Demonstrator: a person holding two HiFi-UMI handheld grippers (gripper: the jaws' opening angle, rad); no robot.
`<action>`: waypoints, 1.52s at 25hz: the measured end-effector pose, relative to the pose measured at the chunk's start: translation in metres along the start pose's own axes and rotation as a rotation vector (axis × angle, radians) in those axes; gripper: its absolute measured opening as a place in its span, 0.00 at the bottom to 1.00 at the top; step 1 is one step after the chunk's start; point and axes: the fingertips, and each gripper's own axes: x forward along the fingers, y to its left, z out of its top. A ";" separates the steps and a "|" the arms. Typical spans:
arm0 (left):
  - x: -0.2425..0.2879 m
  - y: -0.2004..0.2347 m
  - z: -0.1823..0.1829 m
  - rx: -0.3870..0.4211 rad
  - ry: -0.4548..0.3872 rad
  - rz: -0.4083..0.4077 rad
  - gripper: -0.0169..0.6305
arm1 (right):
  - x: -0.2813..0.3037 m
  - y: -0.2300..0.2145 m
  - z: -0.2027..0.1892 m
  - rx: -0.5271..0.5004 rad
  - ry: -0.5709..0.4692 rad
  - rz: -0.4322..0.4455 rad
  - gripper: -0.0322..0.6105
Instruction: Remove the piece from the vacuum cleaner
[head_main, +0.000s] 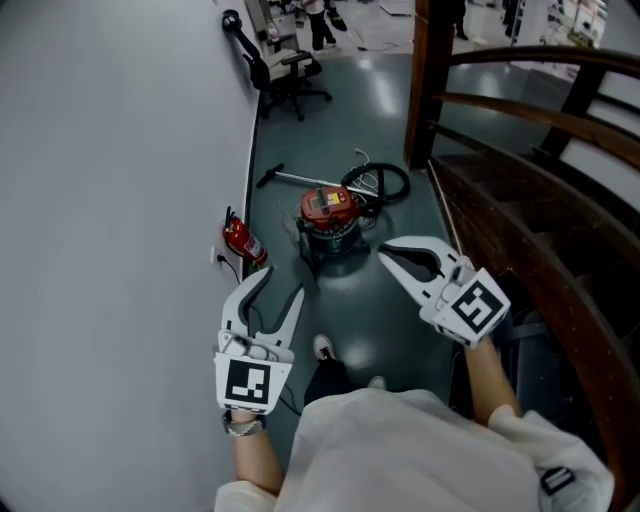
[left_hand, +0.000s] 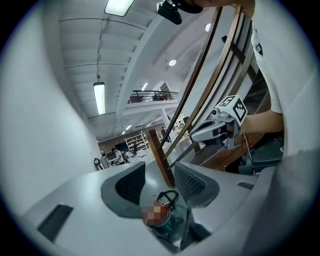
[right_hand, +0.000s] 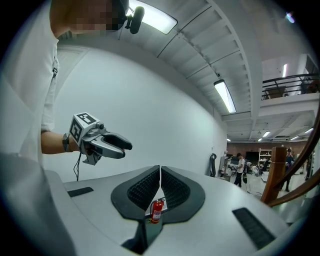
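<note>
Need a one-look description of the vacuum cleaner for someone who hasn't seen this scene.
Look at the dark floor strip between the white wall and the wooden staircase. The vacuum cleaner stands mid-floor: a squat drum with a red top and a black hose looped beside it, unlike the slim red fire extinguisher at the wall.

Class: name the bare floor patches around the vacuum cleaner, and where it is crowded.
Bare floor between vacuum cleaner and shoes, and between hose and chair. Crowded: hose and wand behind it, extinguisher by the wall.
</note>
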 end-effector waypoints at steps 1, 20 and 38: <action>0.004 0.002 -0.001 0.001 -0.001 -0.001 0.31 | 0.003 -0.002 -0.001 -0.002 -0.002 0.004 0.10; 0.118 0.133 -0.067 -0.076 0.002 -0.057 0.31 | 0.158 -0.094 -0.014 0.033 -0.022 0.027 0.10; 0.189 0.226 -0.147 -0.107 0.113 -0.071 0.29 | 0.277 -0.151 -0.049 0.035 0.053 0.049 0.10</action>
